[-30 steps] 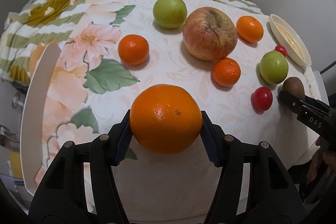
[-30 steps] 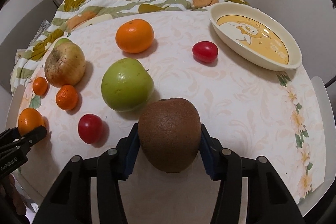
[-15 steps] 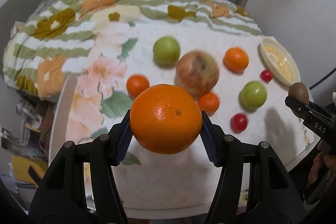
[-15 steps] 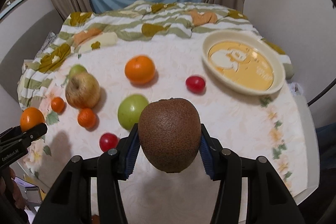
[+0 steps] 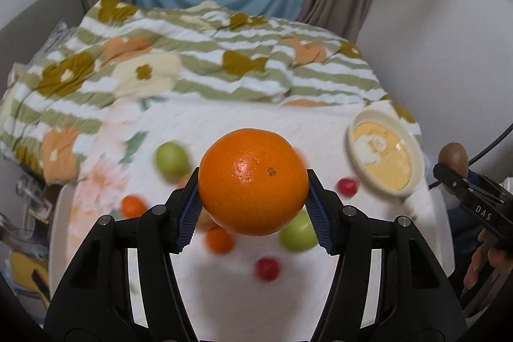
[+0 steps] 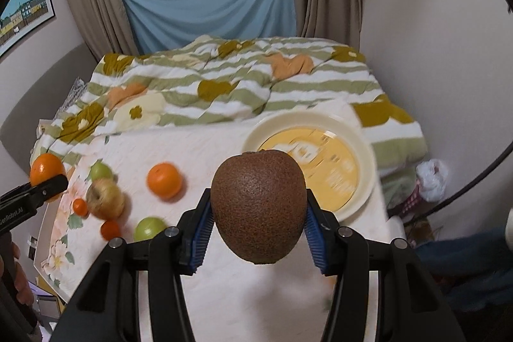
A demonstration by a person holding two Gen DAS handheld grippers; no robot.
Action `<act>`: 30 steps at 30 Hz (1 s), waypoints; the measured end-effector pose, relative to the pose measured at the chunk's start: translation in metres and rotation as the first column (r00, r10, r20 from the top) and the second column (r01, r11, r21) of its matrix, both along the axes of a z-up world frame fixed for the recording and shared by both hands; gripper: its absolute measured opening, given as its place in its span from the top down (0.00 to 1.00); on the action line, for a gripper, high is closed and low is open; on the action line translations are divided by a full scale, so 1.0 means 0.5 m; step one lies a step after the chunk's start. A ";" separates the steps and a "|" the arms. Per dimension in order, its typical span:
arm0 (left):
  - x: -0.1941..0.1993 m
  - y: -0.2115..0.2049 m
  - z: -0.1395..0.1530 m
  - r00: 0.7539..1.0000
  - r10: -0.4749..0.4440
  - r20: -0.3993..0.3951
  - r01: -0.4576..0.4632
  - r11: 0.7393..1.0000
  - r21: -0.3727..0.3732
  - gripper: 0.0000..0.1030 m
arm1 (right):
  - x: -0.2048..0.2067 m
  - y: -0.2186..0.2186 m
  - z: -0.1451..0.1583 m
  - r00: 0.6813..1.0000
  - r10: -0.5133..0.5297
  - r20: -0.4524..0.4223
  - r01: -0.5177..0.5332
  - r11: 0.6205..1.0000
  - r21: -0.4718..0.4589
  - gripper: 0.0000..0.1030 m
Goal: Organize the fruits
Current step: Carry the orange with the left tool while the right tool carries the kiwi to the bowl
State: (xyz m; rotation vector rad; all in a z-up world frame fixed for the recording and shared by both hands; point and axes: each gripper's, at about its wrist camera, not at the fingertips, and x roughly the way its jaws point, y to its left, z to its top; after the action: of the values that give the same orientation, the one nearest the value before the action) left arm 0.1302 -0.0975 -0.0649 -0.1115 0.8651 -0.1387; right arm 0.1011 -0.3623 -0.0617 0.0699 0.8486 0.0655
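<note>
My left gripper (image 5: 253, 207) is shut on a large orange (image 5: 253, 181), held high above the table. My right gripper (image 6: 258, 225) is shut on a brown kiwi (image 6: 259, 205), also lifted well clear of the cloth. Each gripper shows at the other view's edge: the kiwi (image 5: 453, 156) at far right, the orange (image 6: 46, 169) at far left. Below lie green apples (image 5: 171, 161) (image 6: 149, 228), a big reddish apple (image 6: 105, 197), small oranges (image 6: 164, 180) (image 5: 219, 239) and red tomatoes (image 5: 266, 269) (image 5: 347, 186). A cream plate (image 6: 368, 169) with a yellow centre sits at the table's far right.
A flowered cloth covers the table (image 5: 224, 294). Behind it lies a bed with a green-striped floral quilt (image 6: 224, 92), then curtains and a blue sheet (image 6: 208, 12) over the window. A person's fingers (image 5: 481, 265) hold the right gripper's handle. Clutter sits on the floor at left (image 5: 25, 213).
Both grippers have risen and pulled back from the table with their fruit still clamped. The table and loose fruit now look smaller and lower, and more of the bed and window shows.
</note>
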 end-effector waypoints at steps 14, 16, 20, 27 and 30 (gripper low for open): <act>0.167 -0.305 -0.029 0.990 -0.142 0.008 0.143 0.990 -0.018 0.35 | 0.114 -0.172 -0.035 1.000 0.020 -0.007 -0.020 1.000 0.010 0.53; 0.188 -0.338 -0.044 0.987 -0.158 -0.002 0.158 0.987 -0.016 0.35 | 0.133 -0.193 -0.045 1.000 0.019 -0.012 -0.019 1.000 0.015 0.53; 0.227 -0.396 -0.087 0.982 -0.189 -0.032 0.188 0.982 -0.014 0.35 | 0.159 -0.221 -0.062 1.000 0.021 -0.020 -0.021 1.000 0.017 0.53; 0.276 -0.467 -0.161 0.969 -0.228 -0.091 0.229 0.973 0.003 0.35 | 0.194 -0.262 -0.095 0.999 0.014 -0.041 -0.013 1.000 0.016 0.53; 0.292 -0.489 -0.184 0.962 -0.250 -0.110 0.254 0.967 0.028 0.35 | 0.207 -0.275 -0.106 0.999 0.007 -0.053 -0.006 1.000 0.024 0.53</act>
State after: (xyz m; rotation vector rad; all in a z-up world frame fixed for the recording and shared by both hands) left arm 0.2762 -0.3421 -0.1568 0.0316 0.9862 -0.3561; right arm 0.2048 -0.4996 -0.1148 0.0919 0.9013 0.0802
